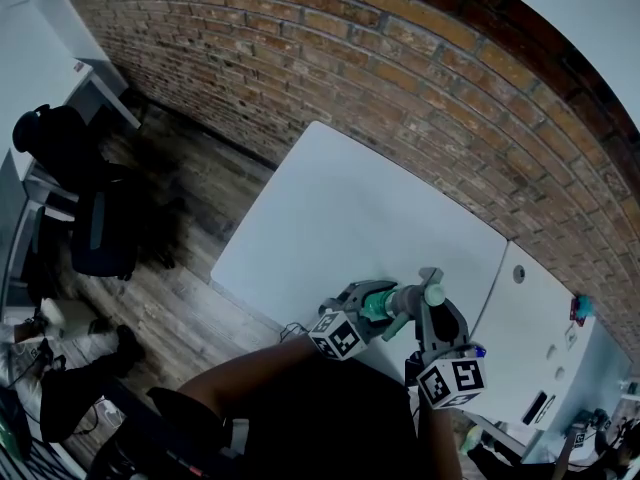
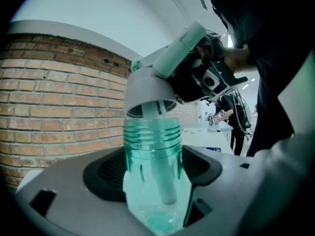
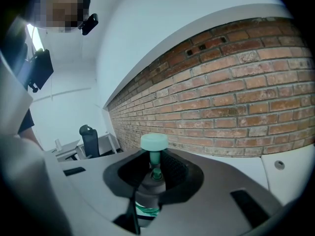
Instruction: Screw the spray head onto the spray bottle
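A clear green spray bottle [image 2: 152,146] with a threaded neck stands between the jaws of my left gripper [image 2: 152,186], which is shut on it. The grey spray head [image 2: 147,90] sits tilted just above the neck, with its dip tube [image 2: 165,181] down inside the bottle. My right gripper [image 3: 152,181] is shut on the spray head [image 3: 154,142], and the bottle [image 3: 146,210] shows below the collar. In the head view both grippers meet over the table's near edge: the left gripper [image 1: 375,303] with the bottle [image 1: 378,308], the right gripper [image 1: 430,293] with the head [image 1: 410,298].
A white table [image 1: 350,218] stands against a brick wall [image 1: 400,78]. Another white surface [image 1: 530,338] adjoins it on the right. A black office chair [image 1: 60,143] stands on the wood floor at far left. A person's legs [image 1: 60,378] show at bottom left.
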`<state>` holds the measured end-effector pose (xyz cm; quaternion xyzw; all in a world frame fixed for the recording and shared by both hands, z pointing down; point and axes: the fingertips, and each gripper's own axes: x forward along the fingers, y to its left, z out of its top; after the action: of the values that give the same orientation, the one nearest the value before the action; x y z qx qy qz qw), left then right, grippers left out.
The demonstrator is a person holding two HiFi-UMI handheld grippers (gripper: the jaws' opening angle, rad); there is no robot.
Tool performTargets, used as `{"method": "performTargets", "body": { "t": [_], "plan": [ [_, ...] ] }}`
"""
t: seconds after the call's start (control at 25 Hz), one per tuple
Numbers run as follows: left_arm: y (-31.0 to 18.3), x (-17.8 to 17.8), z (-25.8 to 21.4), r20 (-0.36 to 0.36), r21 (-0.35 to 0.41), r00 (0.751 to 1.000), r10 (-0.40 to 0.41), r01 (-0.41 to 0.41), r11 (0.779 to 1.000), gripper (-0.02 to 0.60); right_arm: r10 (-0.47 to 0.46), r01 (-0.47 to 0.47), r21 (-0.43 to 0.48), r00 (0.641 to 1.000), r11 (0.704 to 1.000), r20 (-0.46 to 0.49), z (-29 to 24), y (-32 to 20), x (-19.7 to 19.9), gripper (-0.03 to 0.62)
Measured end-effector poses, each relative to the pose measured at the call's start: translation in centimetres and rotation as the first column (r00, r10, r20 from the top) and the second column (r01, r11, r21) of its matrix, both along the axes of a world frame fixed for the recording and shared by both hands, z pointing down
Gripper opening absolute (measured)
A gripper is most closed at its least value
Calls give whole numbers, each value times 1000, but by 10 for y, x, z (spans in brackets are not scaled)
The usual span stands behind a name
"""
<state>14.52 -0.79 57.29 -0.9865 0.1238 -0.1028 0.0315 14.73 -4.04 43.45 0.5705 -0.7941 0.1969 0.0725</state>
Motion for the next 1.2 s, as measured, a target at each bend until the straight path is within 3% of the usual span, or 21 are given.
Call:
{"method": "performTargets", "body": {
  "t": [0.64, 1.2],
  "plan": [
    [3, 1, 1, 0, 1, 1000, 4, -4, 1000, 324, -29, 29, -27, 1000, 999, 10, 9, 5, -10, 67],
    [1, 0, 1, 0, 9, 1000, 3, -3, 1000, 324, -62, 63, 42, 998, 997, -20, 8, 10, -18, 67]
  ]
}}
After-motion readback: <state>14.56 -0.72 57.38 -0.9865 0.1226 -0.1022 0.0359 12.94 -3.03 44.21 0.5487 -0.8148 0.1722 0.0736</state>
